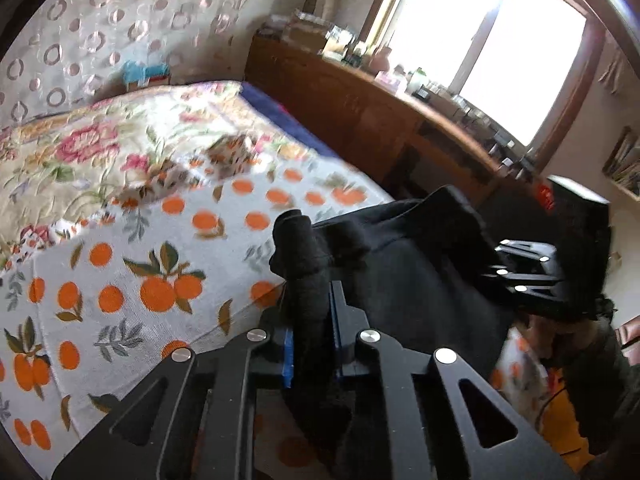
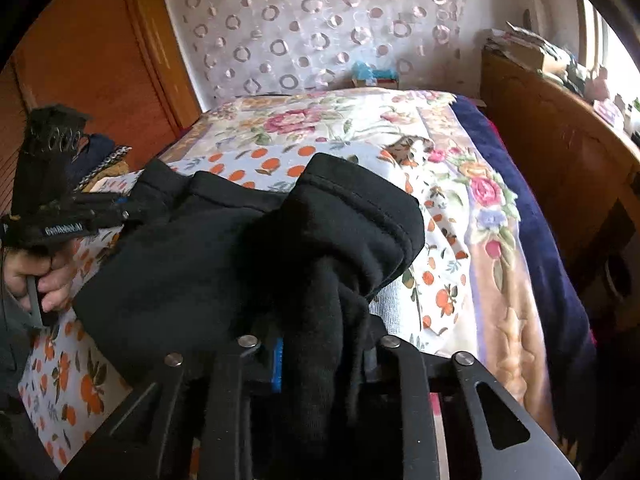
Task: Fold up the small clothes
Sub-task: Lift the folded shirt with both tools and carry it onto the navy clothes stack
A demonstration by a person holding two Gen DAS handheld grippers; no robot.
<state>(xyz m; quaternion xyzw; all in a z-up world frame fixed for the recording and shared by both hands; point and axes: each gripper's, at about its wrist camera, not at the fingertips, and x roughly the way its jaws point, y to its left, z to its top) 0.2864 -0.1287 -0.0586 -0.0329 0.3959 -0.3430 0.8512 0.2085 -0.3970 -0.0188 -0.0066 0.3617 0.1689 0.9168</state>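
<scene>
A black garment (image 1: 404,276) hangs stretched between my two grippers above the bed. My left gripper (image 1: 310,320) is shut on one bunched edge of it, which sticks up between the jaws. My right gripper (image 2: 320,340) is shut on the other edge of the black garment (image 2: 224,256), whose hemmed fold drapes over the jaws. The right gripper also shows at the right in the left wrist view (image 1: 524,276), and the left gripper at the far left in the right wrist view (image 2: 116,210), each pinching the cloth.
The bed carries an orange-print sheet (image 1: 132,280) over a floral blanket (image 2: 320,124) and a dark blue blanket (image 2: 532,216). A wooden headboard shelf (image 1: 360,100) with clutter stands under the window. A wooden wardrobe (image 2: 92,60) stands at the left.
</scene>
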